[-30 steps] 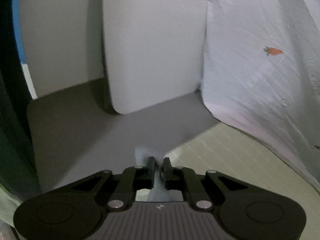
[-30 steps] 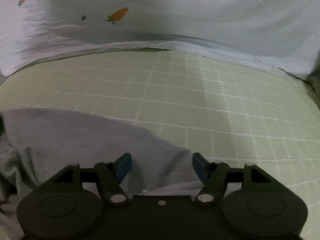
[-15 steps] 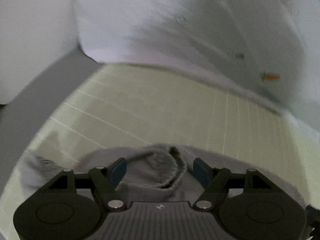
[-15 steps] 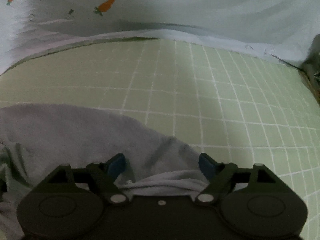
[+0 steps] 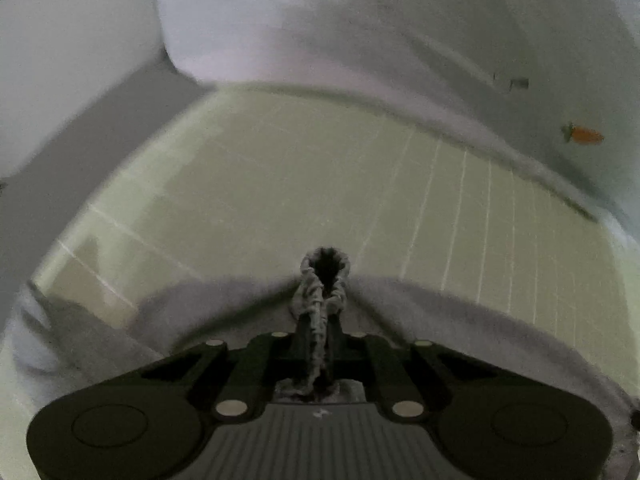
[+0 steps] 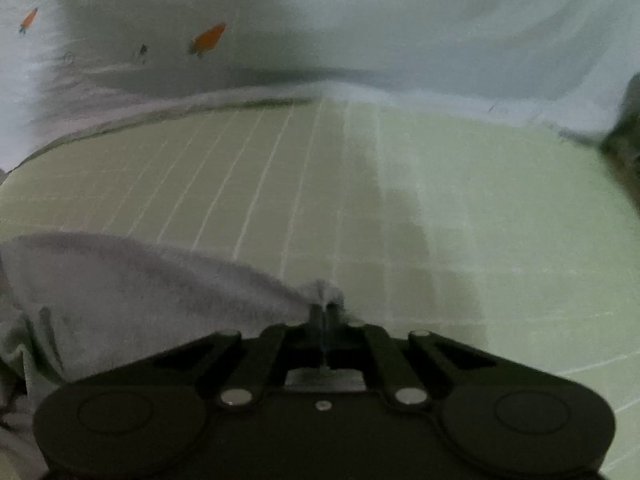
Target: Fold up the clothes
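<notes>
On the green gridded mat [image 5: 304,184], both tools have gone from open 0.5 s ago to clamped: left tool [image 5: 320,320] and right tool [image 6: 323,312] each pinch the grey garment's [image 6: 120,280] edge. With both grips set, lifting into a fold looks ready to begin.

grey fleece garment [image 5: 460,320]: cut off by left-wrist frame edges, lower part behind gripper body
white carrot-print sheet [image 6: 400,20]: blurred, tiny marks unreadable
dark object, right edge [image 6: 626,140]: cropped, can't ID
</notes>
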The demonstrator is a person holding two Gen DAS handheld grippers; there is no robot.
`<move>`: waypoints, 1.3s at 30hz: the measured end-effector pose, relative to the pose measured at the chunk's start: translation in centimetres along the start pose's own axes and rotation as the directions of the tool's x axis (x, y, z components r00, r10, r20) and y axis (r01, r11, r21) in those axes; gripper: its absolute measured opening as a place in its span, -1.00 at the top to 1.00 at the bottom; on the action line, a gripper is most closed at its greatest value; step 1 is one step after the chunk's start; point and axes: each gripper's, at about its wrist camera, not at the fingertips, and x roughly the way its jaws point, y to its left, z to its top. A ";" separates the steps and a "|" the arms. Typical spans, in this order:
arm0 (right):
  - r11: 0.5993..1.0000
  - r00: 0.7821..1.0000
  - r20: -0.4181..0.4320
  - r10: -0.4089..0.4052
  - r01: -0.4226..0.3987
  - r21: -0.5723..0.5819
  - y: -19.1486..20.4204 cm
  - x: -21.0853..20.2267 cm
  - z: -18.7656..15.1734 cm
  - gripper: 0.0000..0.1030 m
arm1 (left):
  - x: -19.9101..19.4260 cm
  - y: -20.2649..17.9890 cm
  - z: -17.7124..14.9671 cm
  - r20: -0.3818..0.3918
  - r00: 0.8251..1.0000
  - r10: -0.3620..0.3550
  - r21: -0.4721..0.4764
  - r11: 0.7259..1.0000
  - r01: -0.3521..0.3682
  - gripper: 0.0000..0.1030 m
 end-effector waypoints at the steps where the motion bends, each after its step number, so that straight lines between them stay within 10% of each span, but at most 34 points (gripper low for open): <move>1: 1.000 0.999 0.033 -0.023 0.023 -0.008 -0.2 -0.7 0.6 0.99 | -1.1 0.0 0.4 0.030 1.000 0.004 -0.002 1.000 -0.004 0.87; 5: 0.991 0.976 0.185 -0.114 0.124 -0.044 -1.3 -3.7 3.6 0.99 | -5.8 0.4 3.5 0.196 0.980 0.039 0.018 0.999 -0.044 0.87; 17: 0.970 0.852 0.477 -0.216 0.243 0.005 -4.4 -3.7 16.6 0.98 | -9.2 2.3 14.1 0.513 0.835 0.200 -0.136 0.979 -0.151 0.74; 20: 0.972 0.873 0.434 -0.224 0.231 0.037 -4.8 -1.8 17.8 0.68 | -7.1 2.9 14.5 0.456 0.855 0.246 -0.193 0.966 -0.174 0.41; 22: 0.972 0.890 0.394 -0.231 0.233 0.044 -4.4 -1.0 16.8 0.06 | -6.0 3.0 13.6 0.421 0.874 0.241 -0.181 0.967 -0.180 0.13; 30: 0.983 0.980 0.091 -0.178 0.173 0.068 -3.8 0.9 6.5 -0.21 | -2.9 3.4 5.0 0.175 0.964 0.200 -0.122 0.976 -0.180 -0.22; 39: 0.969 0.987 -0.084 -0.137 0.151 0.197 -4.0 -1.6 -3.3 -0.58 | -4.8 0.8 -2.4 -0.013 0.997 0.082 -0.095 0.992 -0.083 -0.32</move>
